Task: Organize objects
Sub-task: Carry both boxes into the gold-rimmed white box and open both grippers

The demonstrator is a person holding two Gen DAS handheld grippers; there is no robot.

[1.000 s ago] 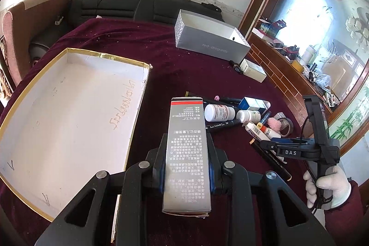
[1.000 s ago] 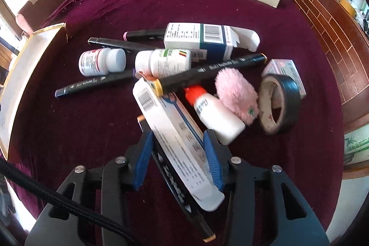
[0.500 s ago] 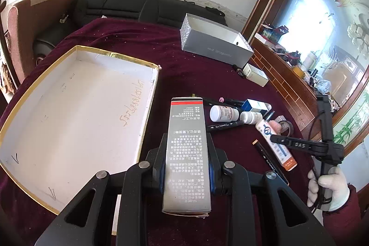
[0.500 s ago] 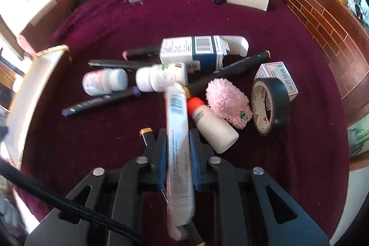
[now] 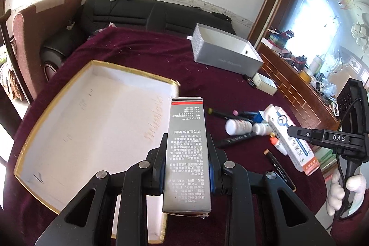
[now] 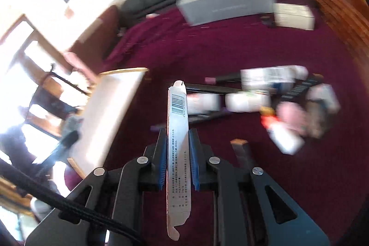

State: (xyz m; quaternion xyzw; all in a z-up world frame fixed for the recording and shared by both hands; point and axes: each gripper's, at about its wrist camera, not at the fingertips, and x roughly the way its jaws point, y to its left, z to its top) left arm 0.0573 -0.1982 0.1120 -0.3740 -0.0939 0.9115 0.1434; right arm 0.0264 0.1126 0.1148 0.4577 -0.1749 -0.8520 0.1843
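Grey carton [image 5: 186,153] clamped in left gripper [image 5: 187,163] | white carton [image 6: 178,153] clamped in right gripper [image 6: 177,158] | carry level to gold-rimmed tray [image 5: 53,107] at ten o'clock, release low.

Matt maroon cloth [image 5: 143,54] covers the table; the gold-edged tray [image 5: 96,121] looks like plain white cardboard.

Grey carton [image 5: 187,153], red stripe at far end, white print, lies lengthwise betw. jaws, off the cloth, next to the white gold-rimmed tray [image 5: 57,130]. Slim white carton [image 6: 178,149] w/ barcode, edge-on betw. jaws, lifted. On the maroon cloth: white bottles [image 5: 238,126], black markers [image 5: 237,138], orange-cap dropper [image 6: 283,137], pink puff [image 6: 291,117], bunched together.
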